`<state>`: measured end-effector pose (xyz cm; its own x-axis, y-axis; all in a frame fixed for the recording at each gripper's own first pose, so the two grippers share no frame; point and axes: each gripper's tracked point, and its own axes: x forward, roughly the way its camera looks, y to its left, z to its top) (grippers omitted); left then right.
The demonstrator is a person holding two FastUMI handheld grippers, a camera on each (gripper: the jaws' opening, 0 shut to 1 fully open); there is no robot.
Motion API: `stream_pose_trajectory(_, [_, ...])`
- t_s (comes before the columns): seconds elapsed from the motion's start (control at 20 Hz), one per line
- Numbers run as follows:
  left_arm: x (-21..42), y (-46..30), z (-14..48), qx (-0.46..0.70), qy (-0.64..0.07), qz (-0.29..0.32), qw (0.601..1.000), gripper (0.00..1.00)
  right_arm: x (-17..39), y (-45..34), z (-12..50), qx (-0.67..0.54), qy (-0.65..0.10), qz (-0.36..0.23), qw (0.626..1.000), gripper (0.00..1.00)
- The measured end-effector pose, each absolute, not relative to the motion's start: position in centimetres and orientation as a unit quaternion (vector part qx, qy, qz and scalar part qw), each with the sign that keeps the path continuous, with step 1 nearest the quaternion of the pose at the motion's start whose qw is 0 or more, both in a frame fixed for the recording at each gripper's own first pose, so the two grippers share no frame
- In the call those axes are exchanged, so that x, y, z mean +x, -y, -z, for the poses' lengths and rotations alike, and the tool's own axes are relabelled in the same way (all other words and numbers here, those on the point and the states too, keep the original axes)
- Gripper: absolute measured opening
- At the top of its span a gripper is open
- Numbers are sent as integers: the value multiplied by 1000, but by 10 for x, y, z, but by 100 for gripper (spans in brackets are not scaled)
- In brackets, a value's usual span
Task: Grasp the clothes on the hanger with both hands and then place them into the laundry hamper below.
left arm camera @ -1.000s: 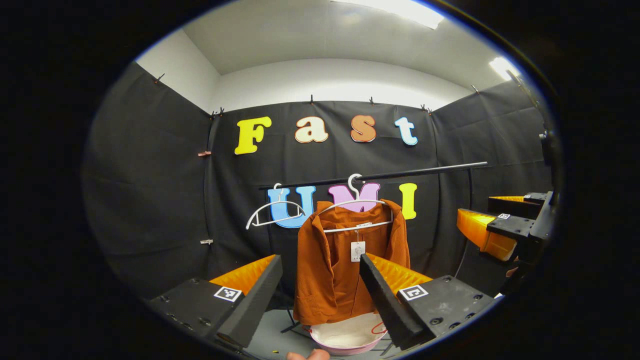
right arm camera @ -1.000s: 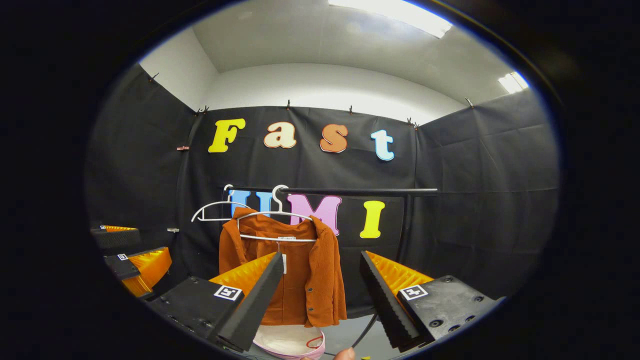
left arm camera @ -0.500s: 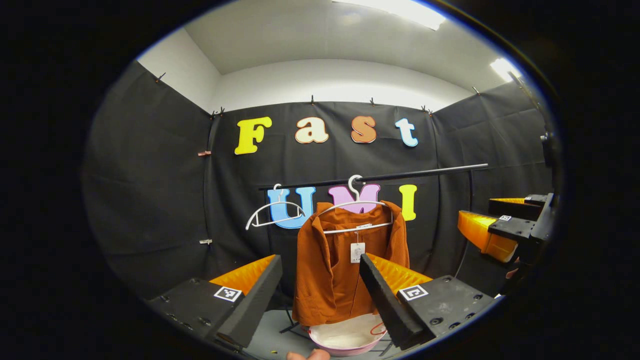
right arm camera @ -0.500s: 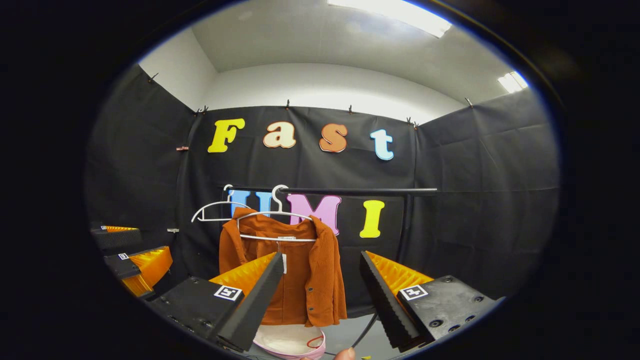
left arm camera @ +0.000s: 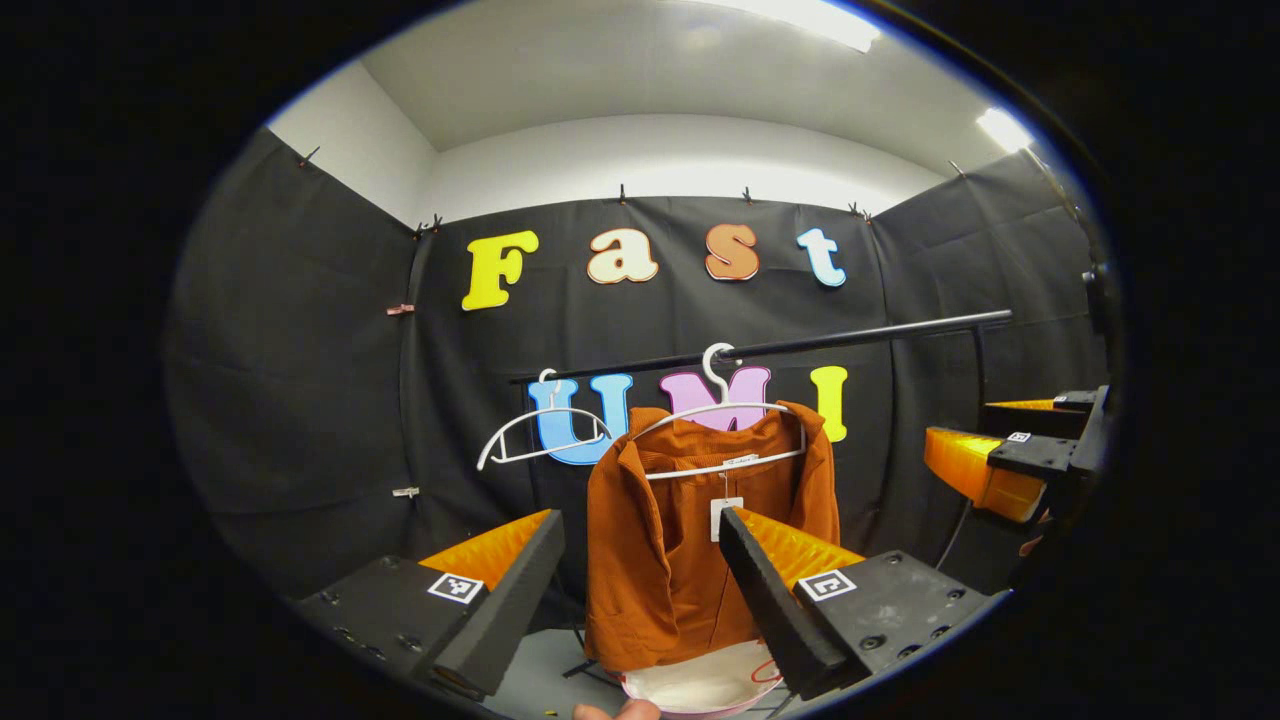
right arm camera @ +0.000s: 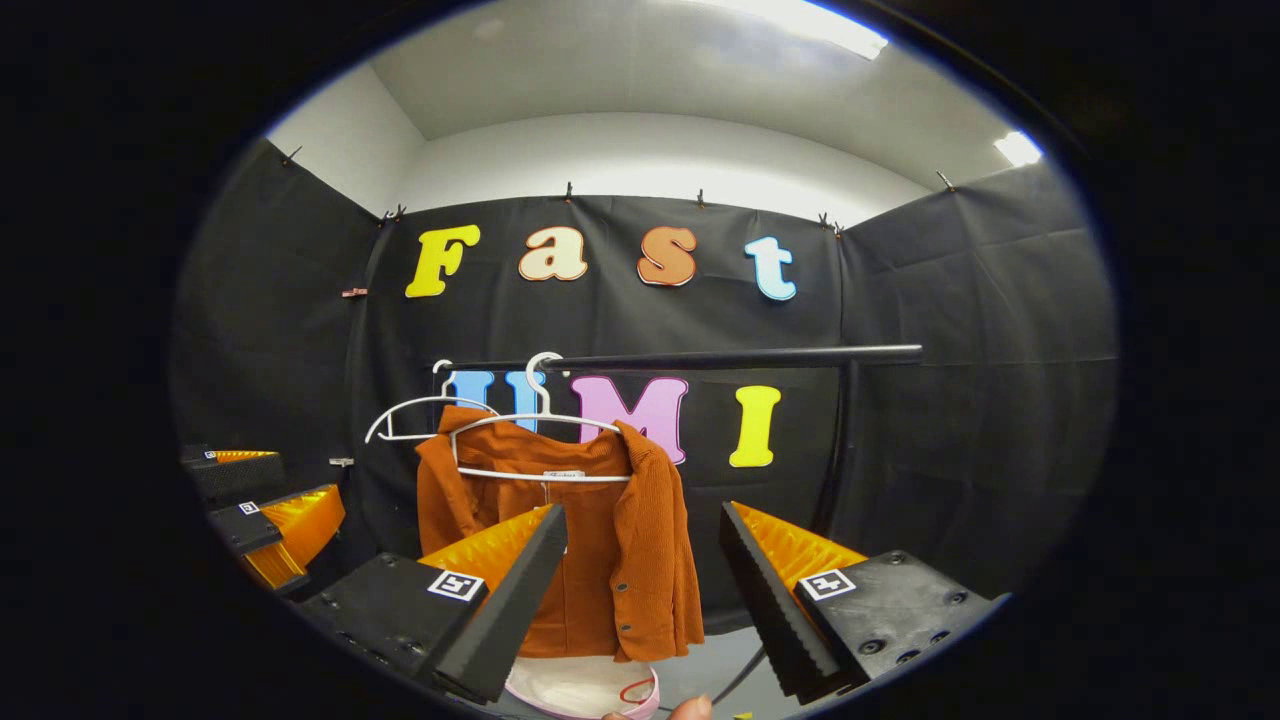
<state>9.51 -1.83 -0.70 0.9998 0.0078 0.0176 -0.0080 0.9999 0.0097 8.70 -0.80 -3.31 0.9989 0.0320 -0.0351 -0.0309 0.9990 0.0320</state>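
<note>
Nothing is done yet: the orange shirt (left arm camera: 690, 540) hangs on its hanger (left arm camera: 715, 415) above the hamper (left arm camera: 700, 685), and the left gripper (left arm camera: 640, 590) and right gripper (right arm camera: 640, 590) are both spread open, short of it.

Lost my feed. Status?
Both tongs open, short of the shirt: left, right. Orange shirt on white hanger. Hamper below. Nothing in between.

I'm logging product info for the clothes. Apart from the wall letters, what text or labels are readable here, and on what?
White hang tag on the rust-orange corduroy shirt: too small to read.
White neck label inside the shirt's collar: print blurred, unreadable.
Square black-and-white markers on the grippers: patterns, not words.
White plastic hangers, black rail, pink-rimmed laundry hamper: no text visible.
</note>
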Motion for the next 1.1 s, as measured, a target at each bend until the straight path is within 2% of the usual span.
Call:
stream_pose_trajectory(0.4, [218, 16, 41, 19, 2, -81, 997, 99, 199, -18, 96, 50, -40, -69, 996, 98])
stream_pose_trajectory(0.7, [286, 3, 76, 4, -21, -108, 994, 99, 271, -22, 146, 76, -60, -73, 993, 100])
stream_pose_trajectory(0.8, [299, 0, 81, 2, -19, -106, 994, 96, 288, -22, 154, 89, -62, -70, 992, 99])
stream_pose_trajectory(0.9, [309, -4, 82, 3, -16, -108, 994, 88, 301, -26, 156, 95, -61, -78, 991, 98])
stream_pose_trajectory(0.95, [313, -6, 81, 5, -12, -109, 994, 80, 310, -30, 158, 97, -61, -84, 990, 100])
stream_pose_trajectory(1.0, [317, -7, 82, 6, -11, -109, 994, 75, 316, -36, 161, 102, -65, -93, 988, 87])
stream_pose_trajectory(1.1, [325, -9, 85, 4, -12, -110, 994, 70, 328, -42, 170, 117, -78, -100, 985, 72])
